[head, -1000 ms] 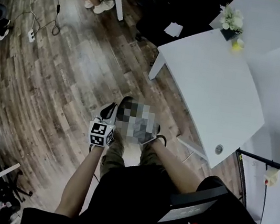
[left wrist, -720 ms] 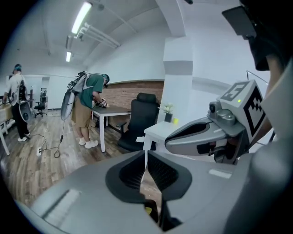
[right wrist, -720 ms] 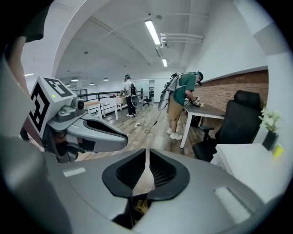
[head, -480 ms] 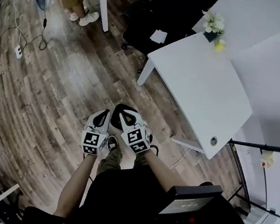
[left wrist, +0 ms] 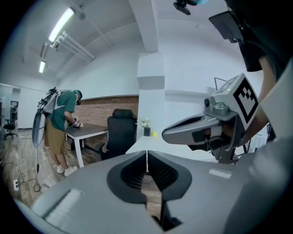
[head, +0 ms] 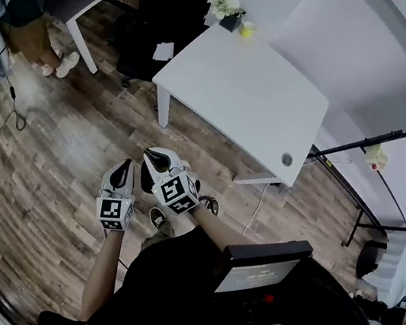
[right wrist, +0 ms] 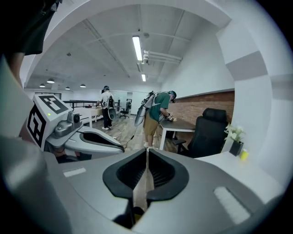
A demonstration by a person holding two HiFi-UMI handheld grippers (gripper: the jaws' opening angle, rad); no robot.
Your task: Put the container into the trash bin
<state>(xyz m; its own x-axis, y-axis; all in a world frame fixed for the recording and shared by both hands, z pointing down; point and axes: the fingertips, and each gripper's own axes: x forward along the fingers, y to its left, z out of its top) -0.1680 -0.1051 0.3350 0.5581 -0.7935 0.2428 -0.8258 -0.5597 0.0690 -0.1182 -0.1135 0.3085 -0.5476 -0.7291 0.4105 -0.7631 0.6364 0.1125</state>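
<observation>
Jaws of the left hand-held gripper (left wrist: 147, 152) and right hand-held gripper (right wrist: 147, 151): closed, empty. Container and trash bin: in no view. Risk: during the search, the 2 tools may strike the far white surface (head: 245, 95).

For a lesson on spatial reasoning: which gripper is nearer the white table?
Right. The right gripper is close to the white table; the left gripper is beyond it, farther off.

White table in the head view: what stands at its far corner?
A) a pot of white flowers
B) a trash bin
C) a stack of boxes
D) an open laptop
A: a dark pot of white flowers stands at the far corner of the white table, with a small yellow thing beside it.
</observation>
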